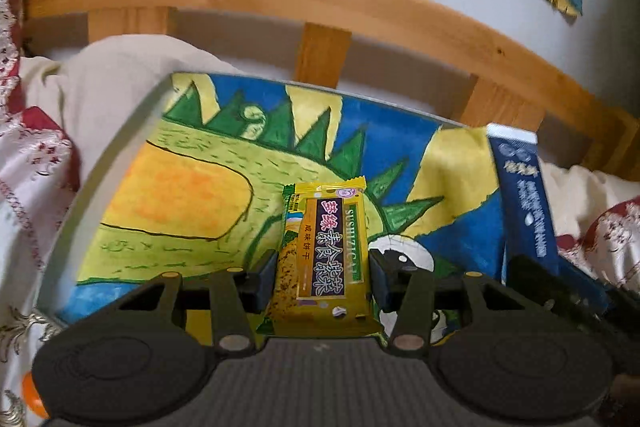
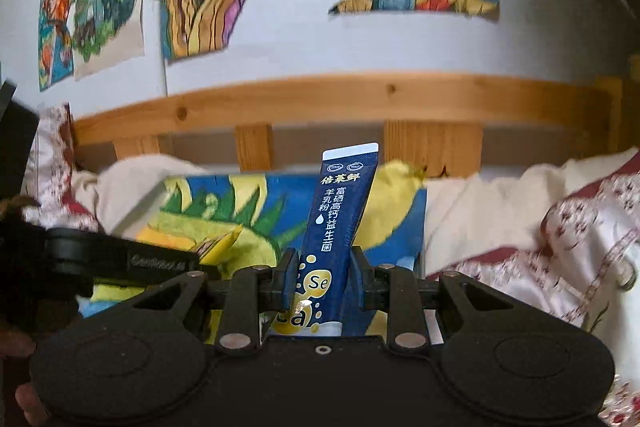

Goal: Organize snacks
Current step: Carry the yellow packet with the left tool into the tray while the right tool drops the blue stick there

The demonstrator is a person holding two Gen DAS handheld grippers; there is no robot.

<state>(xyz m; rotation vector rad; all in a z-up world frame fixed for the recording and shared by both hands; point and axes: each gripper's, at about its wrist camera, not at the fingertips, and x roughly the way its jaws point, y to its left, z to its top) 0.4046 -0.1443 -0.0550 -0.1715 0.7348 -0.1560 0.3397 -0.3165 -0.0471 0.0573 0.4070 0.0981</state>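
Yellow foil biscuit packet (image 1: 326, 251) is clamped in left gripper (image 1: 324, 275) & dark-blue milk-powder stick sachet (image 2: 340, 227) in right gripper (image 2: 325, 279), both over dinosaur-painted board (image 1: 180, 187) w/ motion blur, prob. mid-carry; next needs lowering, then releasing side by side.

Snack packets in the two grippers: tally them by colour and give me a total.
Yellow: 1, the yellow biscuit packet, clamped in the left gripper.
Dark blue: 1, the dark blue stick sachet, clamped in the right gripper.
Total: 2 packets, both held above the painted dinosaur board.
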